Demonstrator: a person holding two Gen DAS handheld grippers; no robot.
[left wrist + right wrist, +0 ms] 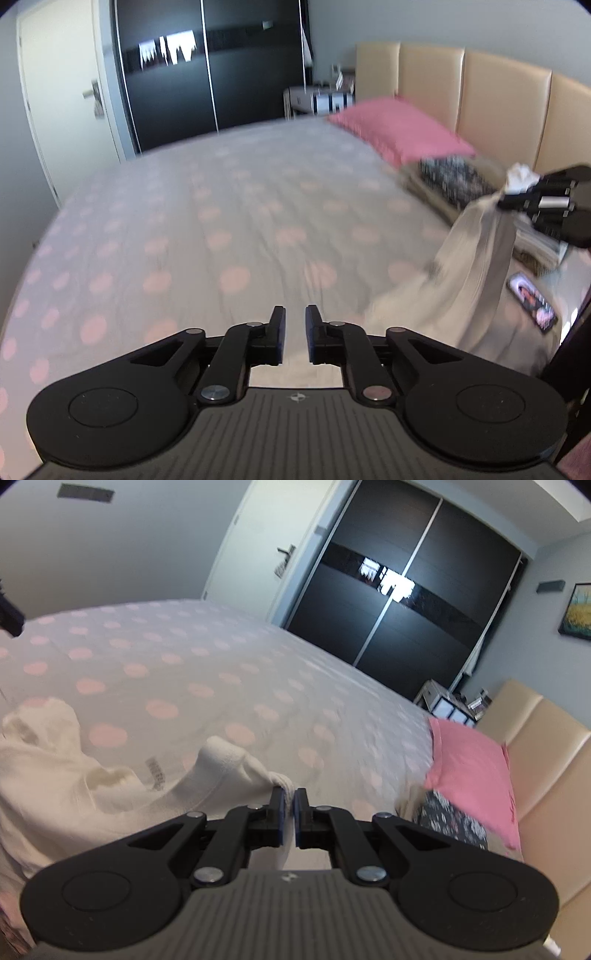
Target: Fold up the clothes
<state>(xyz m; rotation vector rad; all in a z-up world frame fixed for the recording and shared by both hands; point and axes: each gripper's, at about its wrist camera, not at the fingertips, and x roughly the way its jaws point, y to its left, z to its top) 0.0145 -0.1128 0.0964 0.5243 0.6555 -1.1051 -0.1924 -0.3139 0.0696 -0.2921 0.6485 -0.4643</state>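
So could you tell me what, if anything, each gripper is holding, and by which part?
The right gripper pinches the cream garment by a bunched edge, lifting it off the bed. The left gripper holds nothing; its fingers stand apart.

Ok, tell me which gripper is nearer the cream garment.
Right. The right gripper is clamped on an edge of the cream garment, lifting it off the bed. The left gripper hovers apart over bare bedspread, jaws open and empty.
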